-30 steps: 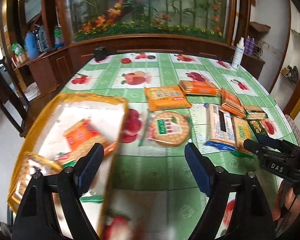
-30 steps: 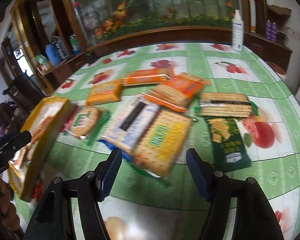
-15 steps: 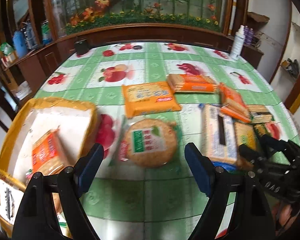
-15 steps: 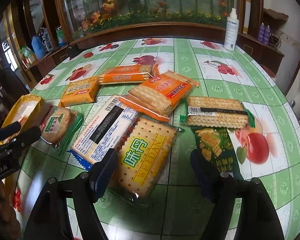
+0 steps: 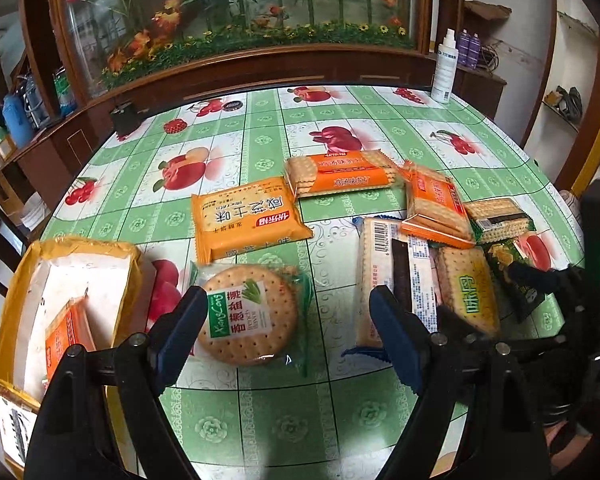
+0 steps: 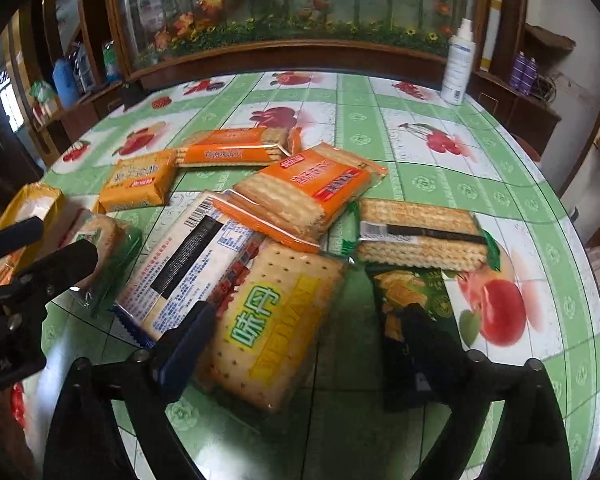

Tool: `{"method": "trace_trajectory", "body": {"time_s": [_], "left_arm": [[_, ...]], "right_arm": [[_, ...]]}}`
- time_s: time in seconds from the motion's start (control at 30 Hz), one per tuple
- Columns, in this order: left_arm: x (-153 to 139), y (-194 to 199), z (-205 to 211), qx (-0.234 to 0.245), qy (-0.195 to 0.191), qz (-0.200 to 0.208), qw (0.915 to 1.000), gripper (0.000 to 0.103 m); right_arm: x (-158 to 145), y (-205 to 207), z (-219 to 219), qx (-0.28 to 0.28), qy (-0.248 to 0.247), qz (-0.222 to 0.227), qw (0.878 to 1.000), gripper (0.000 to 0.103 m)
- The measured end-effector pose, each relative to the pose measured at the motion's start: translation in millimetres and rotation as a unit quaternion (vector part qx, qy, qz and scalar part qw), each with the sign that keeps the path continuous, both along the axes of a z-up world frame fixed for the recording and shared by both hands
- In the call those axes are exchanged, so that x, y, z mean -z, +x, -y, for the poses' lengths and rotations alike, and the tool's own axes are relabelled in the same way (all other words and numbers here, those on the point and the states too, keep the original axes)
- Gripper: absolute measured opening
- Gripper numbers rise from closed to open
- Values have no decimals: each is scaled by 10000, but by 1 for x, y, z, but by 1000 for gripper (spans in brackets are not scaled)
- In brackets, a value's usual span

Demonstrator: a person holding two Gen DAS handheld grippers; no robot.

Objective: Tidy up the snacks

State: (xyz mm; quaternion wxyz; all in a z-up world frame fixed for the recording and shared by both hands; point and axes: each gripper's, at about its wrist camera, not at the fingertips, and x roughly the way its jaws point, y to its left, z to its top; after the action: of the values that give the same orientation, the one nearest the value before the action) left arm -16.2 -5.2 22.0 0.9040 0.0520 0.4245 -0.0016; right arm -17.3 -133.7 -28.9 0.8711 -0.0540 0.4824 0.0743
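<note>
The fingers [image 5: 180,328] of the left gripper [image 5: 290,336] stand wide apart and empty, and between them, just ahead on the green fruit-print table [image 5: 260,412], lies the round cracker pack [image 5: 248,314]. Being round, it offers no long axis to line up with; the jaws already straddle its width, so the coming move looks like a short drop forward and down. To its left sits the yellow-rimmed box [image 5: 8,304], already holding an orange pack [image 5: 62,340] (presumably where the snacks are being gathered). This view also shows the right gripper from outside, at the right edge, among the rectangular packs.

From the right wrist, the right gripper [image 6: 300,344] has just been opening and its jaws now stand wide, pads not pressing on anything. The yellow-labelled cracker pack [image 6: 272,324] lies directly between and ahead of its fingers, its long axis running roughly away from the camera, tilted a little to the right, so the jaws span its short side. It leans partly on the white pack with the barcode [image 6: 188,256]. A dark green packet [image 6: 412,304] lies just under the right finger, which could get caught in a closing grip. The box [image 6: 32,204] shows only as a sliver far left, behind the left gripper [image 6: 36,248]; the left hand is plainly the nearer one to it.
</note>
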Motion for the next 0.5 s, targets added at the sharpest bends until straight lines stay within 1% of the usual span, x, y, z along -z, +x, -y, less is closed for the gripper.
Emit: {"method": "trace_trajectory", "body": {"time_s": [0.03, 0.1, 0.2, 0.23, 0.27, 0.3, 0.33, 0.4, 0.5], "left_arm": [[-1, 1, -1, -11, 18, 14, 10000, 83], [-1, 3, -1, -8, -17, -23, 10000, 83], [2, 7, 3, 47, 21, -76, 10000, 83], [3, 8, 7, 78, 76, -82, 9999, 83], [5, 9, 12, 117, 128, -100, 9998, 83], [7, 9, 16, 149, 161, -121, 9997, 83], [8, 10, 19, 178, 190, -135, 9996, 83], [10, 11, 27, 227, 250, -154, 9993, 83], [12, 13, 37, 274, 321, -180, 9989, 83]], "right_arm": [[1, 0, -1, -7, -43, -31, 10000, 98], [1, -1, -2, -42, -121, 18, 9999, 97], [0, -3, 2, -51, -231, 98, 9997, 91], [-2, -5, 4, -60, -268, 143, 9995, 82], [-3, -6, 7, -42, -311, 180, 9993, 65], [-5, -7, 10, -17, -344, 217, 9992, 57], [-7, -8, 15, -8, -271, 206, 9994, 48], [-6, -9, 22, -31, -123, 175, 9998, 48], [-7, -15, 30, -66, -32, 212, 9997, 48]]}}
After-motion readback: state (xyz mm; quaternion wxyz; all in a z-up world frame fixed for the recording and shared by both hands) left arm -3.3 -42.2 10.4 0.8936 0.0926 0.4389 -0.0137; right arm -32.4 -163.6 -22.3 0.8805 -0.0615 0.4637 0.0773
